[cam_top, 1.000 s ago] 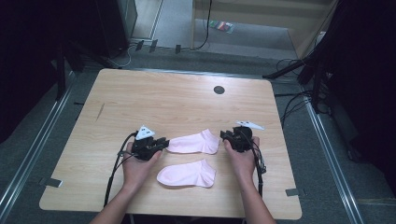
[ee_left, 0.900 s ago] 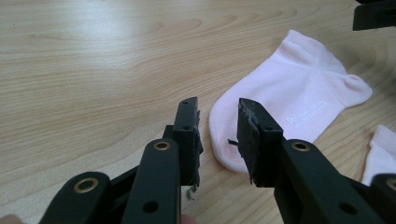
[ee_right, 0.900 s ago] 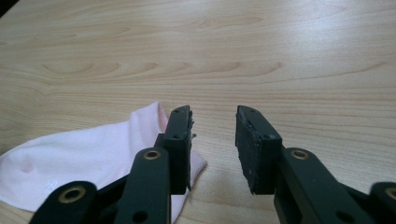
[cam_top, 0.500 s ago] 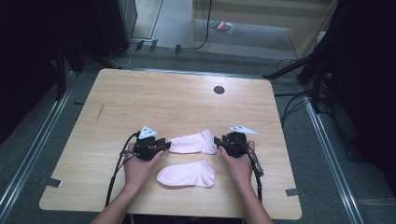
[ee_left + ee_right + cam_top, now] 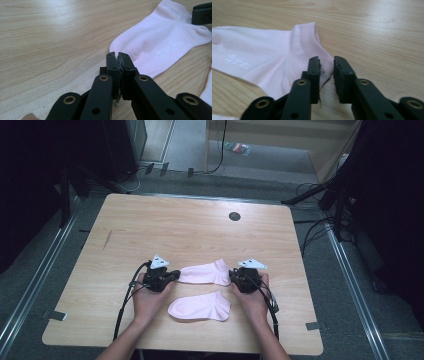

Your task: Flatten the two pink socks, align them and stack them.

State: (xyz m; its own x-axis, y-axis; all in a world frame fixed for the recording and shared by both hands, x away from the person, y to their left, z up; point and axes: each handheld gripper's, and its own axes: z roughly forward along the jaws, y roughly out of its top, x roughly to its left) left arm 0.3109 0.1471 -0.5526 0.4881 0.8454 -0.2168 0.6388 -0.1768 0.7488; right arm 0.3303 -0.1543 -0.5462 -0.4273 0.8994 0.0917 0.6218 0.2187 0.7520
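Two pink socks lie on the wooden table (image 5: 200, 230), the upper sock (image 5: 205, 272) between my grippers and the lower sock (image 5: 200, 306) nearer the person. My left gripper (image 5: 176, 274) sits at the upper sock's toe (image 5: 120, 46). Its jaws have just closed and stand shut (image 5: 118, 53), with a sliver of the toe's edge seemingly pinched. My right gripper (image 5: 231, 275) is at the cuff end (image 5: 308, 30). Its jaws have just been closing and keep a narrow gap (image 5: 326, 60), with the sock's heel edge (image 5: 325, 71) lying between the pads, unpressed.
A dark round grommet (image 5: 234, 216) sits in the table's far middle, and a dark streak (image 5: 107, 239) marks the left side. Cables trail from both grippers towards the front edge. Metal floor rails (image 5: 30, 290) run along both sides of the table.
The right hand has slid left and a little nearer the person, bringing its gripper up against the upper sock's cuff end. The left hand and both socks have stayed put.
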